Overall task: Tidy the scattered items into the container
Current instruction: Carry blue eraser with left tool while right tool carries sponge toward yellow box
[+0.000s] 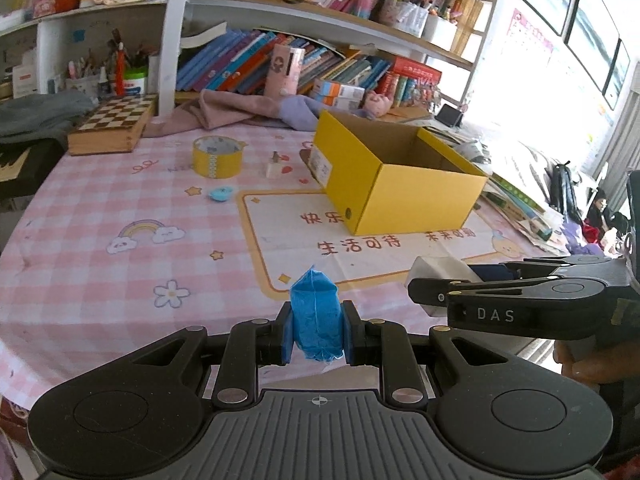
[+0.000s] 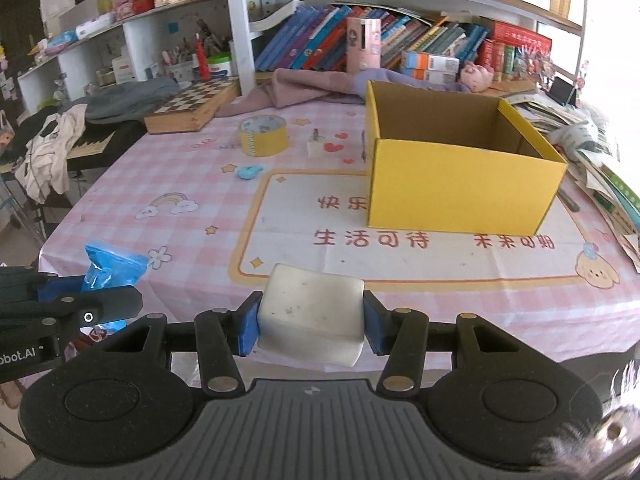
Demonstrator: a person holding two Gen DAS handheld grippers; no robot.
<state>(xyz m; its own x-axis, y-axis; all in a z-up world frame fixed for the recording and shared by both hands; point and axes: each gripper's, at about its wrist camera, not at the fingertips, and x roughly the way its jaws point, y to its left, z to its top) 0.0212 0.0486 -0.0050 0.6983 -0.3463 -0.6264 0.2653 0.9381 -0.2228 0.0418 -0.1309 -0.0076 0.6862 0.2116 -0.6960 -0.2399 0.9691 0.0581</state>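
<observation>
Blue crinkly packet (image 1: 317, 320) is pinched tight in my left gripper (image 1: 317, 338), and a white block (image 2: 312, 312) sits clamped between the pads of my right gripper (image 2: 311, 330), both above the near table edge. I judge this the carry step: next, bring each over the open yellow box (image 2: 460, 188), well apart ahead, and release inside.

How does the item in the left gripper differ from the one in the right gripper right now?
The blue packet in the left gripper is soft, crinkled plastic; the white block in the right gripper is a smooth, rounded cube. The blue packet is narrow, so the left jaws sit nearly closed, while the white block is wider and holds the right jaws further apart. Both are clamped above the tablecloth, short of the yellow box.
</observation>
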